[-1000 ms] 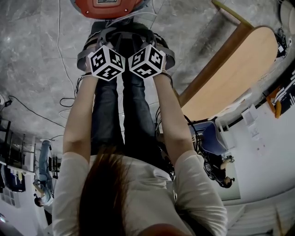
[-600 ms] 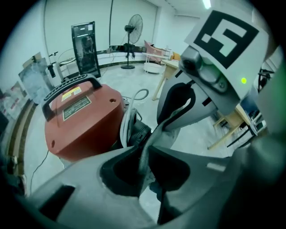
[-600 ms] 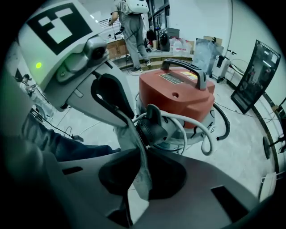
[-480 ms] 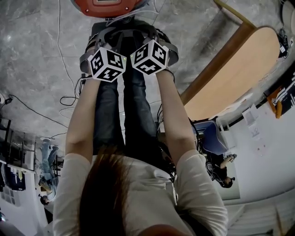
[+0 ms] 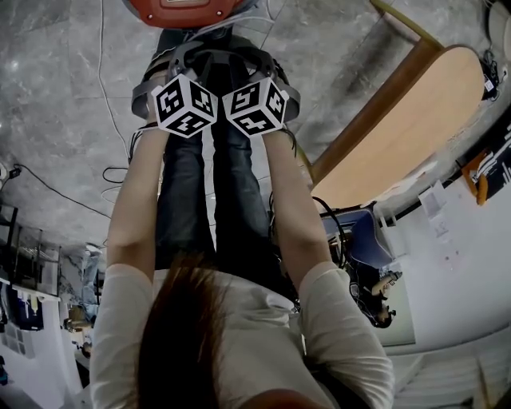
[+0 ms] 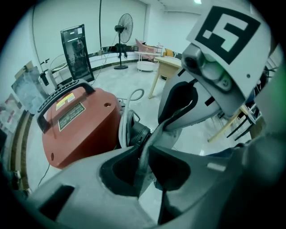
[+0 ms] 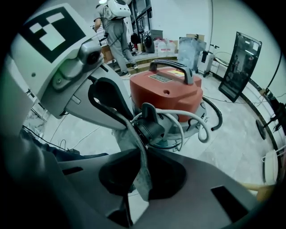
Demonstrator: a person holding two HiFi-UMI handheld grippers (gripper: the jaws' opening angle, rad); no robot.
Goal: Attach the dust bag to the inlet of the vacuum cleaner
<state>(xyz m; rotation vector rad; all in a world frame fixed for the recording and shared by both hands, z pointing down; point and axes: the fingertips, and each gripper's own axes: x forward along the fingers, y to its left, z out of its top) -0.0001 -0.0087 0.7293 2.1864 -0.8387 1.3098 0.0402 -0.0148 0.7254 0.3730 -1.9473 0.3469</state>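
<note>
The red vacuum cleaner stands on the floor just ahead of both grippers, its black round inlet facing me. A grey dust bag of thin fabric stretches between the two grippers, close to the inlet. My right gripper is shut on one edge of the bag. My left gripper is shut on the bag's other edge, with the inlet and the vacuum beyond it. In the head view the two marker cubes sit side by side below the vacuum; the jaws are hidden there.
A white hose loops round the vacuum's base. A wooden table stands to the right and cables lie on the floor at the left. A standing fan, a black panel and a person are farther off.
The right gripper's cube has rolled slightly and tipped back; both hands stay where they were, still holding the bag by the vacuum.
</note>
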